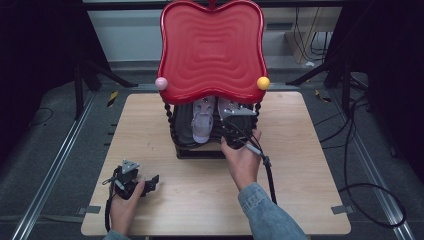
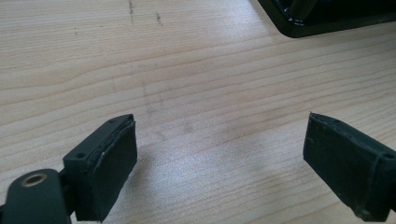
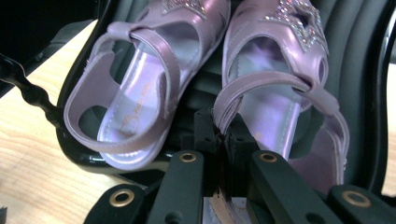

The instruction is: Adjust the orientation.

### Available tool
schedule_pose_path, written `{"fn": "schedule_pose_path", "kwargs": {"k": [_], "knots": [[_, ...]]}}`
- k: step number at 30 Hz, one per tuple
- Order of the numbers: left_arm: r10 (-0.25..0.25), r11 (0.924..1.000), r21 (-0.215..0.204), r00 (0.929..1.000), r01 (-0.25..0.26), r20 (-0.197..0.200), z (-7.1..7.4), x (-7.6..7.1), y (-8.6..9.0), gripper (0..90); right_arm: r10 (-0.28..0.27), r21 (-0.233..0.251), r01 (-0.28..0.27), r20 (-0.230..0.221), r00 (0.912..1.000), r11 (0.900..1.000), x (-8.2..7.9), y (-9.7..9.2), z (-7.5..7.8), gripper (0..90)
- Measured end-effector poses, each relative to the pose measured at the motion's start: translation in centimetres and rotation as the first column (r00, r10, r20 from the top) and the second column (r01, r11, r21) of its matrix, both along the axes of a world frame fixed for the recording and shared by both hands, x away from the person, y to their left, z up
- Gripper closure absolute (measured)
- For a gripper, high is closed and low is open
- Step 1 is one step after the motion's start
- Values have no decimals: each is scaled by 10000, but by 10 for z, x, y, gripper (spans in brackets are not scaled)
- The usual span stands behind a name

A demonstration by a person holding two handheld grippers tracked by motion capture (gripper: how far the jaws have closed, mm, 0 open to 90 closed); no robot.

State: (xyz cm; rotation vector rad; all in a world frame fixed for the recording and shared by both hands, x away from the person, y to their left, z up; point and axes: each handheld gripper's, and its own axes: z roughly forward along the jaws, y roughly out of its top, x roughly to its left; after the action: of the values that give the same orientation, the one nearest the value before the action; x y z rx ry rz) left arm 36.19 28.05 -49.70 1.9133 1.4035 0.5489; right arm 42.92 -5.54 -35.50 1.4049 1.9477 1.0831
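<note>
Two lilac sandals sit side by side on the black lower shelf point(image 1: 181, 134) of a small rack, and I use that rack as my landmark. From the high view I see its red wavy top tray point(image 1: 211, 50) covering most of the shelf, with a pink ball point(image 1: 161, 83) at one front corner and a yellow ball point(image 1: 263, 83) at the other. Under the tray only the heel ends of the sandals peek out.

My right gripper view shows what the red tray hides. I see the left sandal point(image 3: 135, 88) and the right sandal point(image 3: 280, 93) whole, with sparkly stars on their front straps and shiny insides. They lie on the dark ribbed shelf with heels toward me. My right gripper point(image 3: 223, 140) is at the front of the rack, and its jaws are clenched on the back strap of the right sandal. In the high view the right hand point(image 1: 244, 159) reaches to the rack's front edge.

My left gripper point(image 1: 131, 181) is well away from the rack, near the front left part of the wooden table point(image 1: 310, 165), held in the left hand point(image 1: 122, 207). In the left gripper view its jaws stand wide apart with nothing between them, over bare wood. A black corner of the rack's base point(image 2: 327, 21) shows at the top of that view.
</note>
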Motion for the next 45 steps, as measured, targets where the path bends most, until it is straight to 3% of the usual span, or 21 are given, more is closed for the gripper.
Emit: {"fn": "schedule_pose_path", "kwargs": {"k": [8, 12, 30, 45], "knots": [[16, 10000, -70, 10000, -16, -15, 0, 0, -1, 93, -161, -221, 172, 521, 9985, 9996, 1, 9, 0, 865], [10, 10000, -59, 10000, -10, -12, 0, 0, -1, 93, -418, -36, 421, 576, 9975, 9991, 3, 8, -1, 865], [-65, 10000, -22, 10000, 65, -12, -1, 0, -2, 93, -301, 119, 302, -125, 9995, 9995, 14, 19, -13, 830], [-95, 10000, -9, 9999, 95, -33, -1, 1, -2, 92, -256, 313, 261, -151, 9996, 9992, 18, 22, -16, 775]]}}
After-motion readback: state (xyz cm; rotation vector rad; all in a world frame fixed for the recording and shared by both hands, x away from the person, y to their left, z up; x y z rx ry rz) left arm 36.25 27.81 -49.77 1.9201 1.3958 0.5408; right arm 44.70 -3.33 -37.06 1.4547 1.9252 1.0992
